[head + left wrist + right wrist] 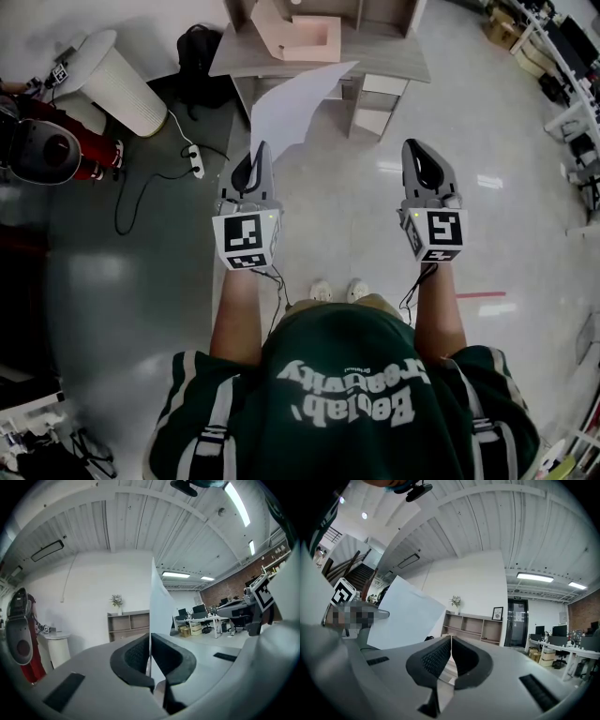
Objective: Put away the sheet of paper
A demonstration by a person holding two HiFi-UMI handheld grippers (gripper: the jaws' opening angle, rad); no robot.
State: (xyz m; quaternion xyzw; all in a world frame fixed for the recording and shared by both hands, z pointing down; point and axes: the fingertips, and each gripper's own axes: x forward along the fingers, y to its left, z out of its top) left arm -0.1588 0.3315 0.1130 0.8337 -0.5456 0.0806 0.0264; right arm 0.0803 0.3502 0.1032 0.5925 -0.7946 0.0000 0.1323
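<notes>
We're mid-carry, left gripper (261, 150) pinching the sheet of paper (291, 108) by its near edge, right gripper (417, 148) pressed together on nothing, and next we likely walk it to the far desk (394, 58) and its pink holder (302, 37).

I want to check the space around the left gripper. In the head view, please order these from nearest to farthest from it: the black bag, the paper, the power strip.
1. Paper: held in the left gripper's fingers, rising ahead of it.
2. Power strip: down to its left.
3. Black bag: farther ahead, to the upper left.
</notes>
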